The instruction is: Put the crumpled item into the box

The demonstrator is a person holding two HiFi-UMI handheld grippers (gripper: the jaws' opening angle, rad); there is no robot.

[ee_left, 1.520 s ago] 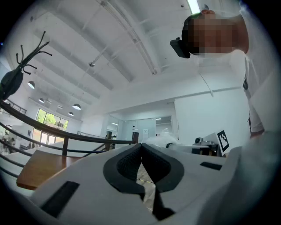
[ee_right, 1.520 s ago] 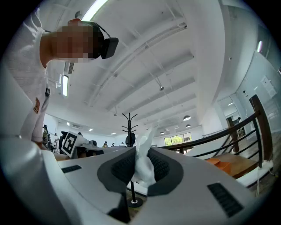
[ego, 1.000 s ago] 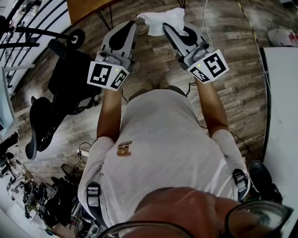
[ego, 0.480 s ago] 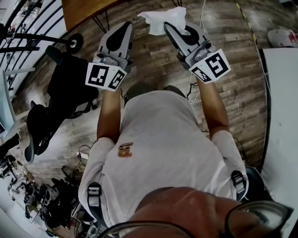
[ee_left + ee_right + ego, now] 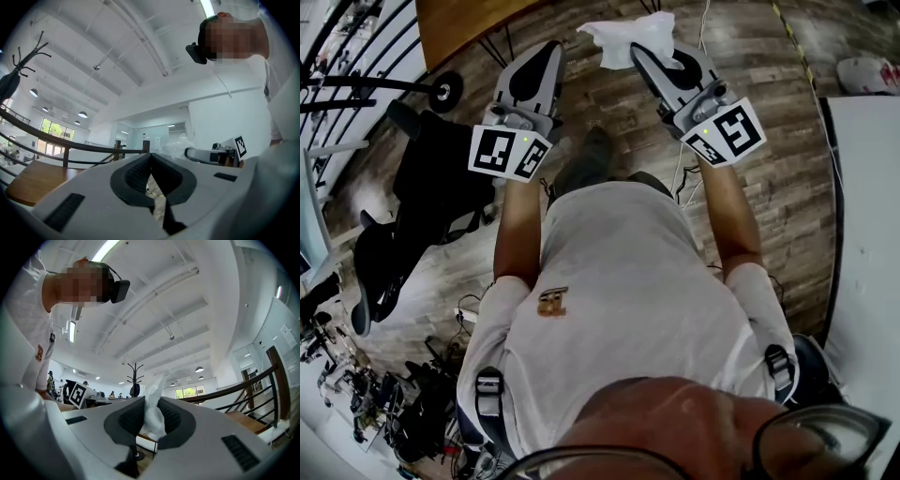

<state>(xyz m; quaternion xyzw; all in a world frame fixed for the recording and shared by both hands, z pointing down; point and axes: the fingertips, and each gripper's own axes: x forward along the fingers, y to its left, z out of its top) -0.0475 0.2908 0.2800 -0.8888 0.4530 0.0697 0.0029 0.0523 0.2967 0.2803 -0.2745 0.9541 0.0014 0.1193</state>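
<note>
**Crumpled item clamped in the right tongs, no box in sight**

Starting at the left of the head view: a wooden surface (image 5: 469, 19) sits at the top corner, and a black wheeled stand (image 5: 441, 159) is parked on the floor (image 5: 609, 112) below it. Neither carries anything for this job.

Next across, the left tongs (image 5: 551, 49) are held out in front of the person at chest height. Their own view shows the 2 pads meeting at the tips with nothing between them. They look like a spare hand here, closed and kept out of the way.

Further right is the crumpled item (image 5: 630, 36), a white, tissue-like wad, up in the air over the floor and resting on nothing. The right tongs (image 5: 639, 54) are clamped on it. In the right gripper view the wad is squeezed between the 2 ribbed pads, its loose top sticking up past the tips and a fold hanging below. The grip sits on the lower edge of the wad, so most of it fans out beyond and to the left of the tips, just beside the left tongs but apart from them.

At the far right runs a white surface (image 5: 872, 234) with no box visible on it. My read: this is the carry, with the wad lifted clear while the box is sought.
</note>
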